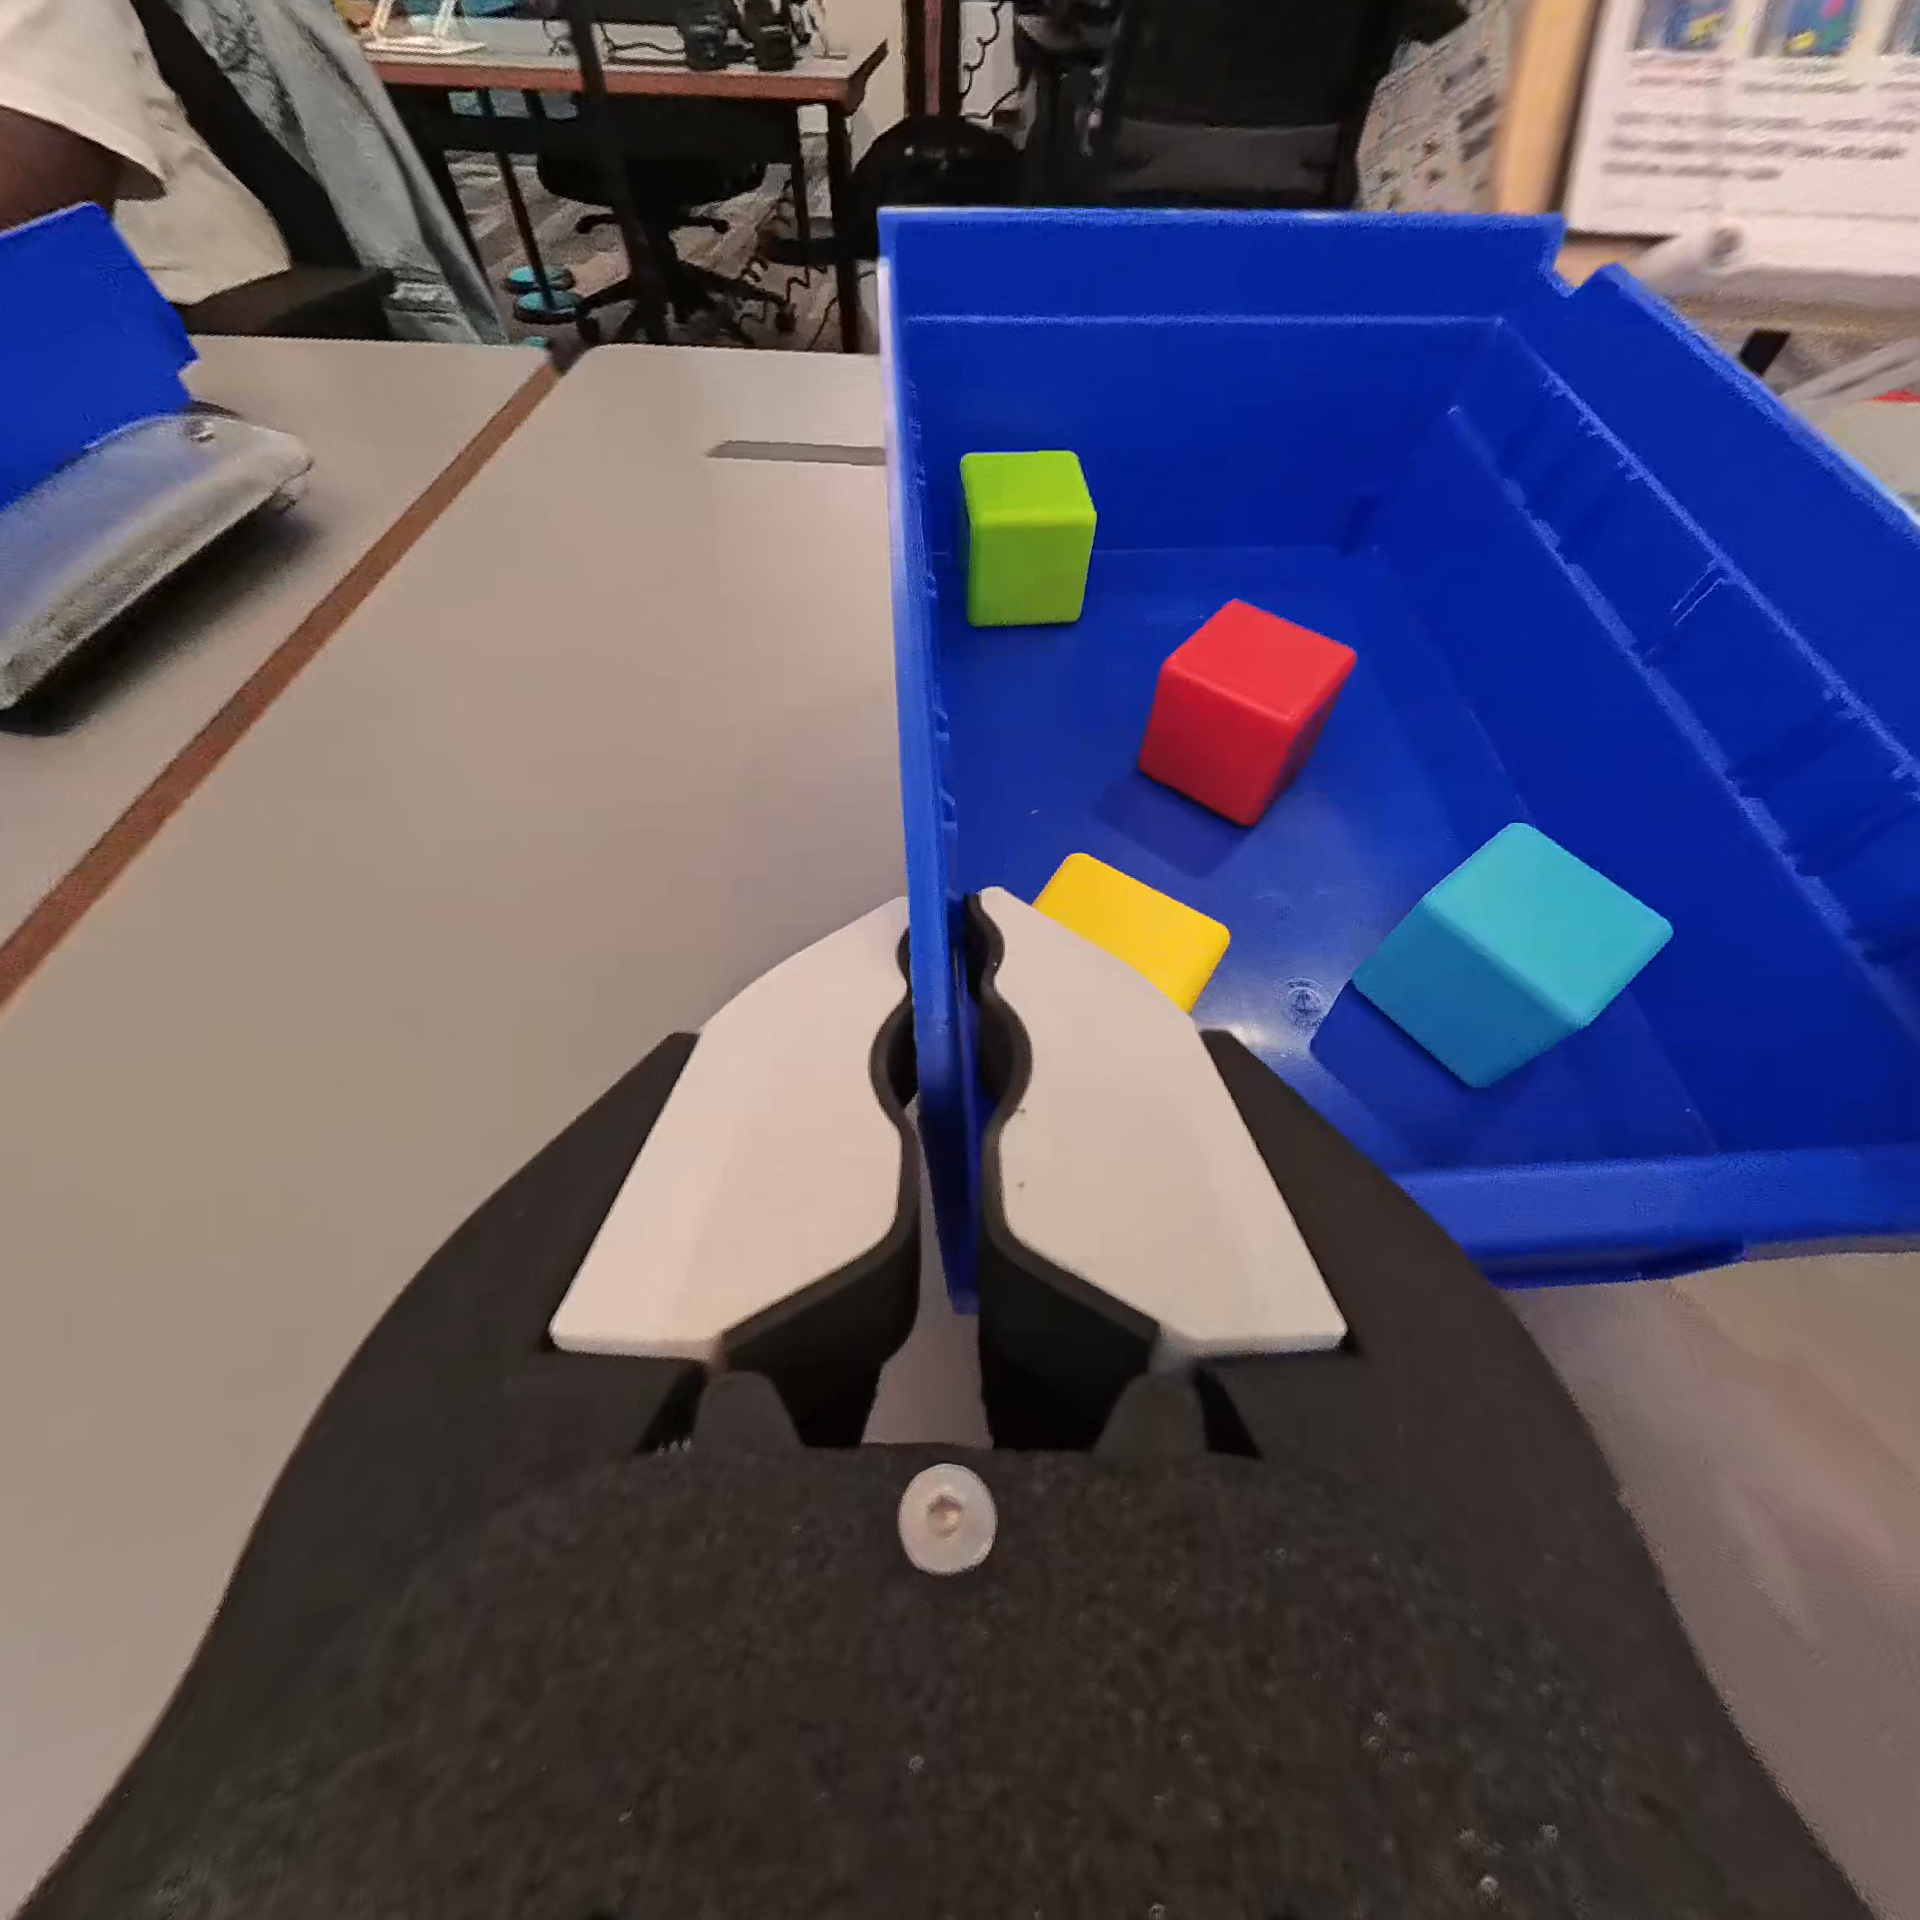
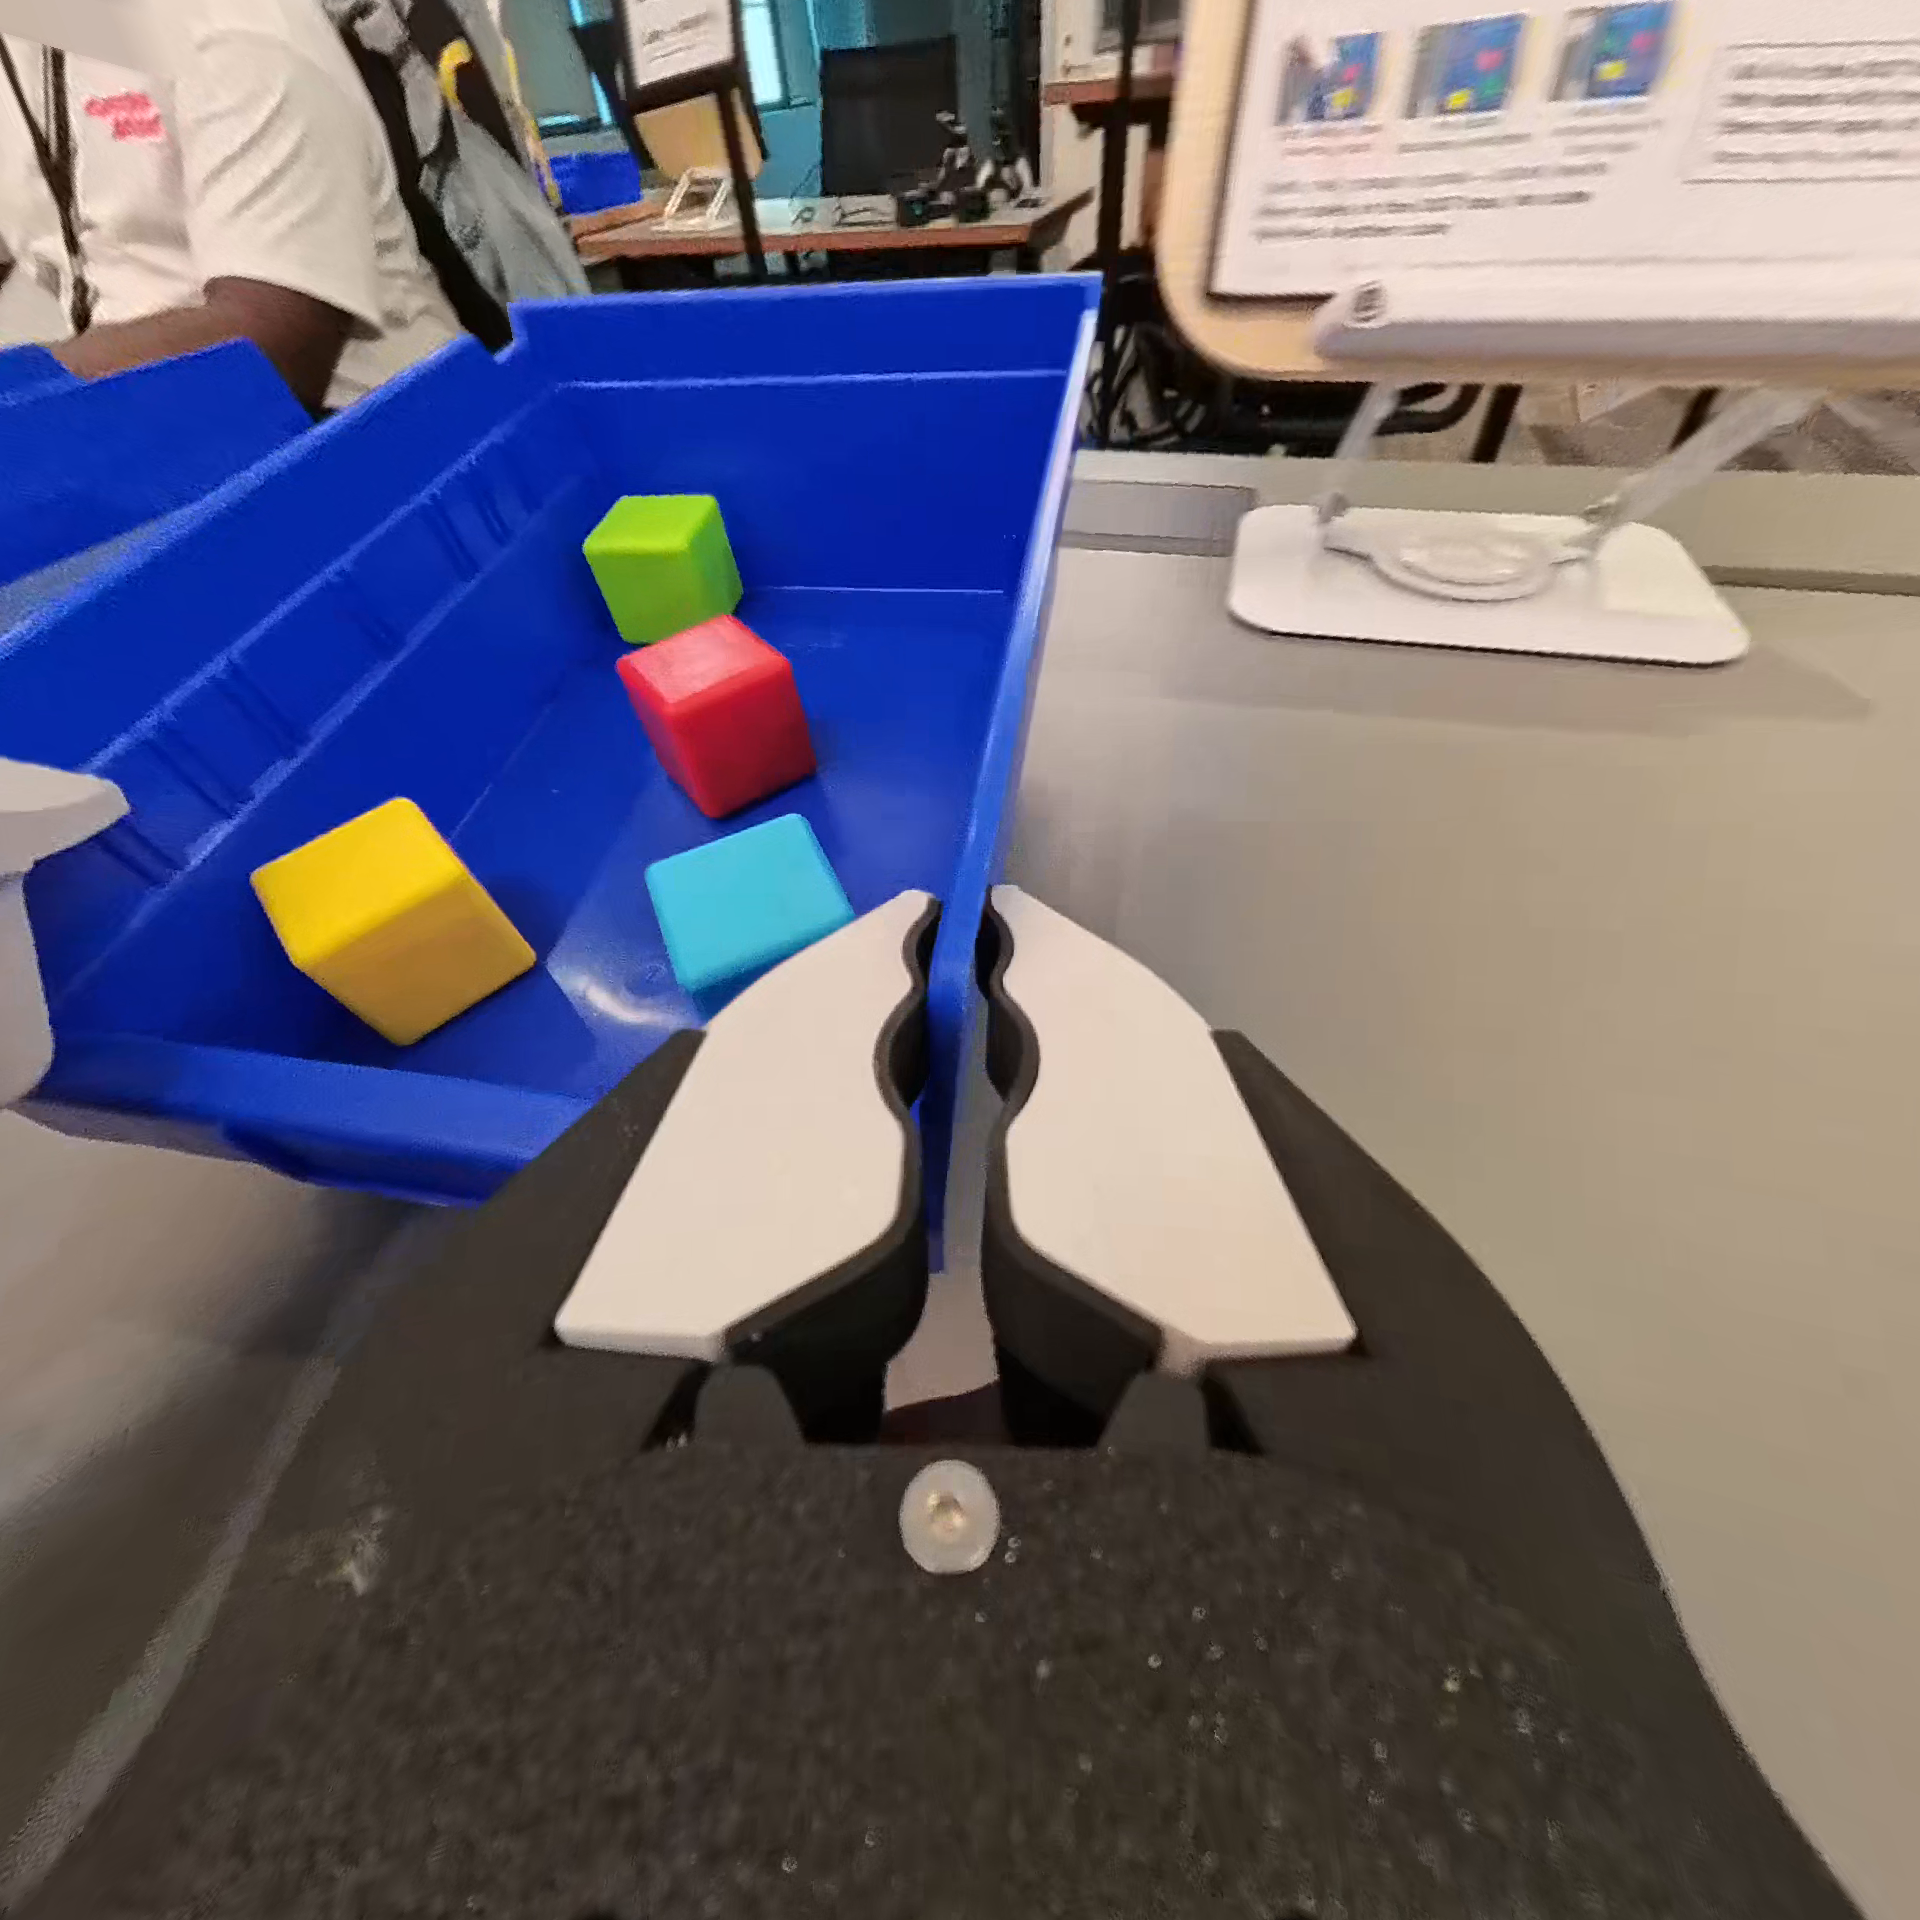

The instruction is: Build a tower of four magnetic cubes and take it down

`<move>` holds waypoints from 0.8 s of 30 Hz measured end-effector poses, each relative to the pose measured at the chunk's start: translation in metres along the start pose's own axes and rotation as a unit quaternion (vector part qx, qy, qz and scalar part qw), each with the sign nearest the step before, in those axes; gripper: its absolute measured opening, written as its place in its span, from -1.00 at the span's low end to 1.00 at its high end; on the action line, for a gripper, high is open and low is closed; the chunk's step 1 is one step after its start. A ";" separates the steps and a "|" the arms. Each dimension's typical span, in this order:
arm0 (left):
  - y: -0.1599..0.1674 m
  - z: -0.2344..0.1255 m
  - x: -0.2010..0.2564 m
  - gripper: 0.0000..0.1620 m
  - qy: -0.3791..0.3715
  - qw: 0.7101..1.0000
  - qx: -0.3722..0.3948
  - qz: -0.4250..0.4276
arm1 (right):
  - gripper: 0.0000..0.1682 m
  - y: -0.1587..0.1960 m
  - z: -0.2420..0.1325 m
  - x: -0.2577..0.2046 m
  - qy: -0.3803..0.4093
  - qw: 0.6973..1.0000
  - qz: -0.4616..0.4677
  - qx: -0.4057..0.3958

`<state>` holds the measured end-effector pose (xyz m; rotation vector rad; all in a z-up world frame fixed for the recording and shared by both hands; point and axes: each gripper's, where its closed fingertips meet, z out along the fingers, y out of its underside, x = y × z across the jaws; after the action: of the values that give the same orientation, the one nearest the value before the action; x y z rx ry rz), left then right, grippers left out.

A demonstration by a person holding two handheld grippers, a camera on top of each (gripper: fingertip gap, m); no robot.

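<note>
A blue plastic bin point(image 1: 1195, 270) holds four cubes: green point(image 1: 1027, 540), red point(image 1: 1242, 712), yellow point(image 1: 1138, 930) and cyan point(image 1: 1512, 951). My left gripper point(image 1: 940, 914) is shut on the bin's left side wall point(image 1: 928, 727). My right gripper point(image 2: 961, 904) is shut on the bin's right side wall point(image 2: 1023, 665). In the right wrist view the bin point(image 2: 800, 332) shows the green point(image 2: 665, 566), red point(image 2: 717, 712), cyan point(image 2: 743, 899) and yellow point(image 2: 390, 914) cubes lying apart on its floor. The bin looks lifted and tilted over the grey table point(image 1: 520, 831).
A second blue bin point(image 1: 73, 343) and a silvery pouch point(image 1: 125, 540) lie at the far left. A white stand point(image 2: 1486, 582) with a board on it stands at the right on the table point(image 2: 1455, 935). A person in a white shirt point(image 2: 208, 166) is behind the bin.
</note>
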<state>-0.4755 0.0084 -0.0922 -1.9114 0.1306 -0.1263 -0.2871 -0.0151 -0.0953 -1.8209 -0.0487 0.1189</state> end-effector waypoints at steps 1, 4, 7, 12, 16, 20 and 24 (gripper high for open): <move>0.001 0.003 -0.012 -0.95 -0.003 1.000 -0.003 0.001 | -0.93 0.002 0.008 -0.010 0.000 1.000 0.000 -0.008; 0.007 0.016 -0.036 -0.95 -0.008 1.000 -0.017 0.006 | -0.95 0.010 0.026 -0.028 0.018 0.999 0.019 -0.036; 0.011 0.023 -0.053 -0.95 -0.004 1.000 -0.025 0.006 | -0.95 0.013 0.034 -0.044 0.024 0.998 0.019 -0.045; 0.010 0.033 -0.072 -0.95 0.021 0.999 -0.033 -0.022 | -0.90 0.014 0.036 -0.065 0.005 0.999 0.008 -0.041; 0.009 0.036 -0.073 -0.95 0.020 0.999 -0.039 -0.031 | -0.89 0.017 0.037 -0.066 0.002 0.999 0.017 -0.043; 0.009 0.037 -0.074 -0.95 0.021 0.998 -0.028 -0.053 | -0.87 0.016 0.040 -0.066 -0.020 0.999 0.010 -0.045; 0.012 0.030 -0.078 -0.69 -0.002 0.998 -0.025 -0.057 | -0.70 0.009 0.023 -0.062 -0.072 0.996 -0.030 -0.030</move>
<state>-0.5479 0.0442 -0.1154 -1.9688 0.0217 -0.1985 -0.3512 -0.0012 -0.1061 -1.8673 -0.2108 0.2091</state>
